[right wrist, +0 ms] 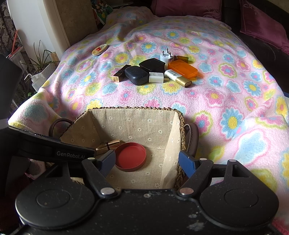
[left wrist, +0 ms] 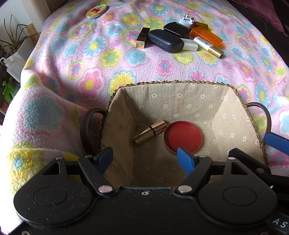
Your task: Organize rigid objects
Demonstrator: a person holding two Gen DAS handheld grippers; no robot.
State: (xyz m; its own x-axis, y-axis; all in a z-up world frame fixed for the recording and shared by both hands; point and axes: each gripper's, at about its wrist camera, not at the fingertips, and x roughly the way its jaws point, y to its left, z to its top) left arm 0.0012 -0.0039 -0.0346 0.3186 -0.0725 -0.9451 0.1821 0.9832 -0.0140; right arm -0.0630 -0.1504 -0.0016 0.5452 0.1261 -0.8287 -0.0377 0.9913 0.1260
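**Both hand-held grippers over the lined basket, jaws apart and empty**

Left wrist view. The left hand-held gripper [left wrist: 145,158] hangs above the near edge of a woven basket [left wrist: 173,82] with a floral cloth lining. Its two fingers stand apart with nothing between them. On the basket floor lie a gold lipstick tube [left wrist: 150,132] and a red round lid [left wrist: 182,138], just beside each other. One blue finger of the right hand-held gripper [left wrist: 277,142] shows at the right edge. The basket rests on a flowered blanket [left wrist: 90,59]. Farther back on the blanket, a cluster of items lies together: a dark glasses case [left wrist: 165,41], a black box [left wrist: 178,29], an orange case [left wrist: 206,36], a white plug adapter [left wrist: 187,19], a white charger [left wrist: 189,45], a white-and-gold tube [left wrist: 209,46] and a dark square lipstick [left wrist: 143,37]. An oval tin [left wrist: 96,11] lies well apart, at the upper left.

Right wrist view. The right hand-held gripper [right wrist: 147,163] hangs above the same basket [right wrist: 133,108], fingers apart and empty. The red round lid [right wrist: 130,156] and gold lipstick tube [right wrist: 108,144] lie inside. The body of the left hand-held gripper [right wrist: 72,153] enters from the left. The cluster, including the dark glasses case [right wrist: 136,75] and orange case [right wrist: 182,69], lies beyond the basket.
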